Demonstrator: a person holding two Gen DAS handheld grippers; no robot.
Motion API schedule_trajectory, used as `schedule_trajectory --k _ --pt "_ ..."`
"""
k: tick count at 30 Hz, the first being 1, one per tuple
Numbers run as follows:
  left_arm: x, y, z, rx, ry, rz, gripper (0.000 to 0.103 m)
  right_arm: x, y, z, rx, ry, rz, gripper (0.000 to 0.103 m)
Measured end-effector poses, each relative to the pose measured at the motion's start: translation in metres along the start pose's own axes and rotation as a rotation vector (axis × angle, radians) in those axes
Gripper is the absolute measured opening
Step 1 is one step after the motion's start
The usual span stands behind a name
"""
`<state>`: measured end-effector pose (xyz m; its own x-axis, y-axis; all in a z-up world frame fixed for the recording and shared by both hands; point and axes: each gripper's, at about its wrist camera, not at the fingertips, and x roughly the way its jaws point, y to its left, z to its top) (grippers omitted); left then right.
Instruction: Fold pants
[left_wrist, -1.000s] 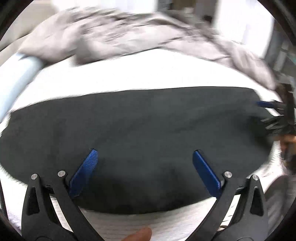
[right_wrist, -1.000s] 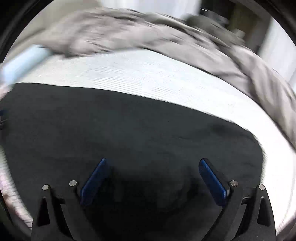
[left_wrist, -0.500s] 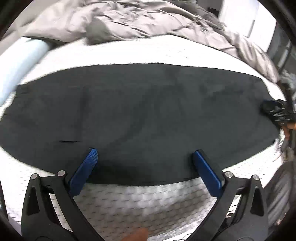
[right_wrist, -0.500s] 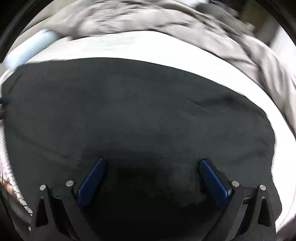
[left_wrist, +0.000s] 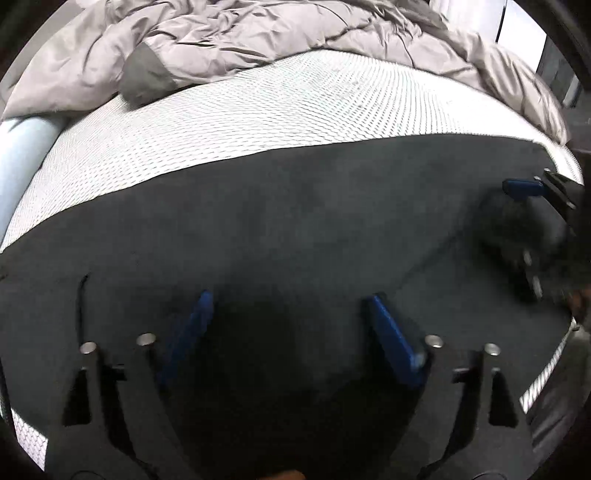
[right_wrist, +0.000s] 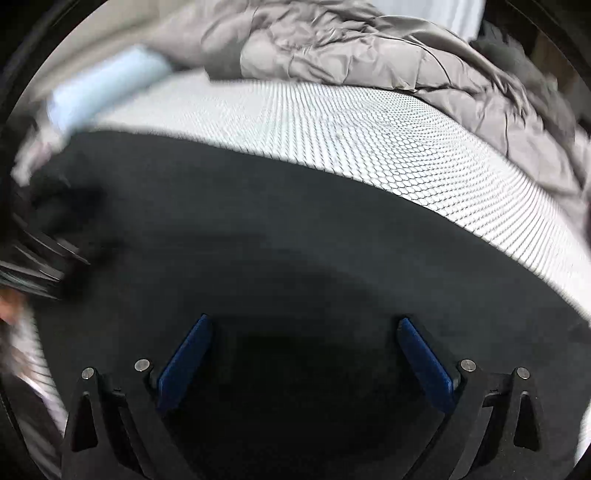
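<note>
Black pants (left_wrist: 295, 221) lie spread flat across the white mesh mattress (left_wrist: 258, 110). My left gripper (left_wrist: 290, 299) hovers low over the near part of the cloth. Its jaws are closing, with pants fabric beneath and between the blue pads (left_wrist: 391, 343), and I see no pinch of cloth. In the right wrist view the pants (right_wrist: 258, 229) fill the lower half. My right gripper (right_wrist: 303, 321) stands wide open just above them, gripping nothing. The right gripper's blue pad (left_wrist: 524, 188) shows at the pants' right end in the left wrist view.
A crumpled grey duvet (left_wrist: 258, 33) is heaped along the far side of the mattress. A pale blue roll (left_wrist: 22, 147) lies at the far left. The mattress edge (left_wrist: 546, 376) drops off at the right. A blurred dark shape (right_wrist: 40, 258) fills the right wrist view's left edge.
Both grippers have moved in over the pants and come lower, so dark cloth now fills the space under them. The left jaws have narrowed. The right jaws stay wide.
</note>
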<state>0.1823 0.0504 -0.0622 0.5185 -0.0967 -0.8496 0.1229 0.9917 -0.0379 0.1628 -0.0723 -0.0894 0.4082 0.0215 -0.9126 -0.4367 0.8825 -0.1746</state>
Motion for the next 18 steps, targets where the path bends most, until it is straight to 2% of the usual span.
schedule_trajectory --k 2,3,5,6,8,9,12,14,16,18 --pt "-0.017 0.034 -0.028 -0.048 -0.028 0.021 0.067 0.003 -0.029 -0.004 0.055 0.011 -0.046 0.101" --pt "-0.025 0.051 -0.039 -0.084 -0.047 0.036 0.059 0.002 -0.046 -0.008 0.095 0.014 -0.081 0.101" --pt "-0.035 0.073 -0.050 -0.150 -0.067 0.037 0.048 0.002 -0.090 -0.016 0.195 0.032 -0.191 0.102" --pt "-0.034 0.084 -0.051 -0.164 -0.075 0.032 0.045 0.002 -0.109 -0.021 0.252 0.034 -0.198 0.102" --pt "-0.044 0.085 -0.050 -0.194 -0.083 0.060 0.045 -0.002 -0.126 -0.025 0.327 0.035 -0.194 0.102" --pt "-0.040 0.089 -0.043 -0.192 -0.090 0.049 0.045 -0.005 -0.128 -0.024 0.339 0.029 -0.185 0.097" --pt "-0.032 0.054 -0.008 -0.131 -0.118 -0.040 0.045 -0.014 -0.099 -0.006 0.277 -0.018 -0.034 0.096" --pt "-0.015 0.027 0.014 -0.083 -0.101 -0.060 0.045 -0.012 -0.067 0.012 0.196 -0.054 0.058 0.096" --pt "0.015 0.008 0.035 -0.064 -0.050 -0.092 0.045 -0.001 -0.037 0.032 0.142 -0.059 0.129 0.096" --pt "0.038 0.007 0.045 -0.076 0.004 -0.060 0.045 0.015 -0.019 0.041 0.117 -0.031 0.142 0.093"
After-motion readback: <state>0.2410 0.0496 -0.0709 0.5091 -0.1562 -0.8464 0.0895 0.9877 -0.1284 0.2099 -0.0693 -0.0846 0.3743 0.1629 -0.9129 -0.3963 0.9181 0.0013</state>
